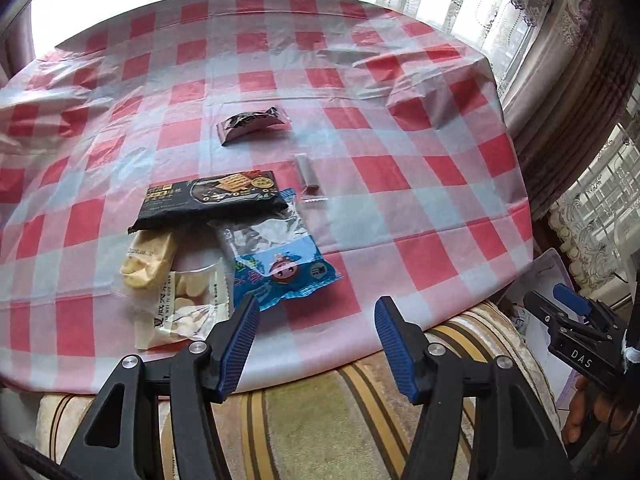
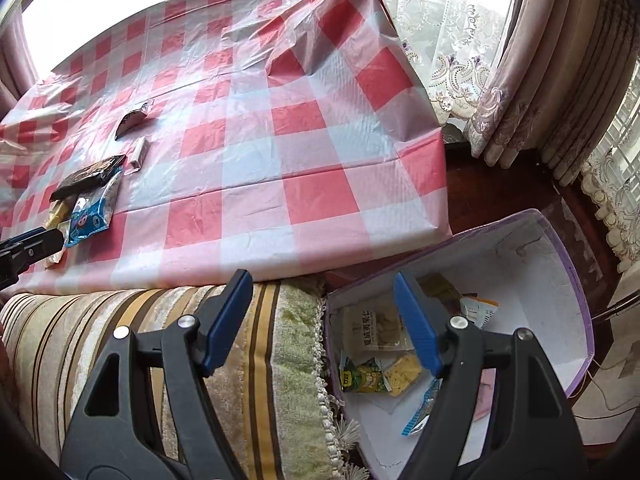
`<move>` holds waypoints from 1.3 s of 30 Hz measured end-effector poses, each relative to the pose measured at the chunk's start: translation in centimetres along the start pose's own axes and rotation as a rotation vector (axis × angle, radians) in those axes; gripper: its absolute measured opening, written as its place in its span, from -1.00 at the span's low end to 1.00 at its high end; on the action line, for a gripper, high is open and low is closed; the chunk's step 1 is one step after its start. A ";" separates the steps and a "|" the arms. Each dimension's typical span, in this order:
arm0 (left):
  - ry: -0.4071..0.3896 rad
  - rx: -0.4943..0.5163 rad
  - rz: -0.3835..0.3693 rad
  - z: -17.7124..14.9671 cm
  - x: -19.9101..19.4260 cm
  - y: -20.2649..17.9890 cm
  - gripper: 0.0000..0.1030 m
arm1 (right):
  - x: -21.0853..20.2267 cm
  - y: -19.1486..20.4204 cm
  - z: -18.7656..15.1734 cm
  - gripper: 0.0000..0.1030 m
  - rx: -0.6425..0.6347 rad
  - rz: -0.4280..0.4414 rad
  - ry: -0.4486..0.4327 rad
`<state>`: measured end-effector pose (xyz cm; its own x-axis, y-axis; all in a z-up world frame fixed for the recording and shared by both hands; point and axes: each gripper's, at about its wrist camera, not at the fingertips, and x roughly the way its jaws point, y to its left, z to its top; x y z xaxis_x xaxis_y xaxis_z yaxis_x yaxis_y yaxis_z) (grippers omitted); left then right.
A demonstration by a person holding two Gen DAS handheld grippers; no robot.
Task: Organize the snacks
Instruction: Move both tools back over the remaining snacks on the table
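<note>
On the worktop (image 1: 400, 184), five snacks (image 1: 224, 216) remain unsorted while several lie in the box (image 2: 560, 280) beside it; left gripper (image 1: 316, 340) and right gripper (image 2: 324, 316) fingers spread wide, empty.

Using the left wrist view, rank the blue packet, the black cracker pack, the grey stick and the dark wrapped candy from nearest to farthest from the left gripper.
1. Blue packet, just ahead of the left gripper, near its left finger.
2. Black cracker pack, behind it, lapping over its far end.
3. Grey stick, just right of the pack, lying apart.
4. Dark wrapped candy, alone toward mid-table.
</note>
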<state>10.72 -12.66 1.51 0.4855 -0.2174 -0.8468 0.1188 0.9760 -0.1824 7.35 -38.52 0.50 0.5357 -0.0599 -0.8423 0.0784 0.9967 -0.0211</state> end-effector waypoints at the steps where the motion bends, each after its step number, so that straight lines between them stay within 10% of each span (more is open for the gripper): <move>1: -0.002 -0.018 0.002 -0.2 -0.2 0.8 0.18 | 0.0 0.3 0.1 0.47 -0.005 0.005 0.001; 17: -0.025 -0.258 0.054 -1.6 -1.5 12.5 0.18 | 1.9 6.4 3.0 0.47 -0.144 0.039 0.023; 39: 0.037 -0.140 0.010 2.9 3.6 12.5 0.18 | 8.1 16.9 10.3 0.47 -0.196 0.159 0.025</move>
<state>16.48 -1.28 -2.30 0.4533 -0.2096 -0.8664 -0.0087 0.9709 -0.2394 21.65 -22.70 -1.17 0.5069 0.0969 -0.8565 -0.1706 0.9853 0.0105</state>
